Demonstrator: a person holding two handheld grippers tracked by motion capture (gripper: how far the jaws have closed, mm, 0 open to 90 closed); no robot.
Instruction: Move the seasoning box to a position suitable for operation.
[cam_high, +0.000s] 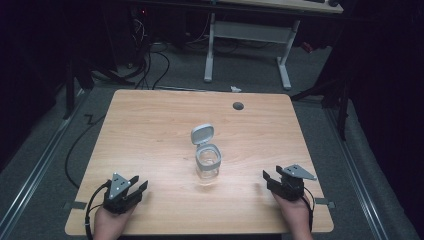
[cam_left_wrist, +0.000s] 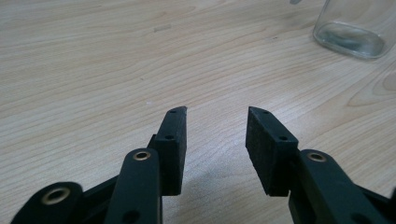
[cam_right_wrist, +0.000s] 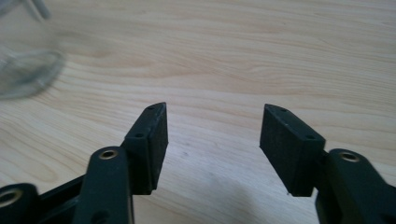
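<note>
Down at the near left corner of the tabletop (cam_high: 150, 115), the left tongs (cam_high: 135, 184) rest in the person's left hand (cam_high: 107, 222), jaws spread apart with nothing between them. Toward the middle stands a clear glass jar (cam_high: 207, 167), upright, its grey flip lid (cam_high: 202, 134) hinged open and tilted up behind the mouth. The jar sits well apart from both tongs, roughly between them and a little farther out. At the near right edge, the right tongs (cam_high: 272, 176) rest in the right hand (cam_high: 295, 210), likewise released and holding nothing. A dark round grommet hole (cam_high: 238, 105) marks the far right of the tabletop.
</note>
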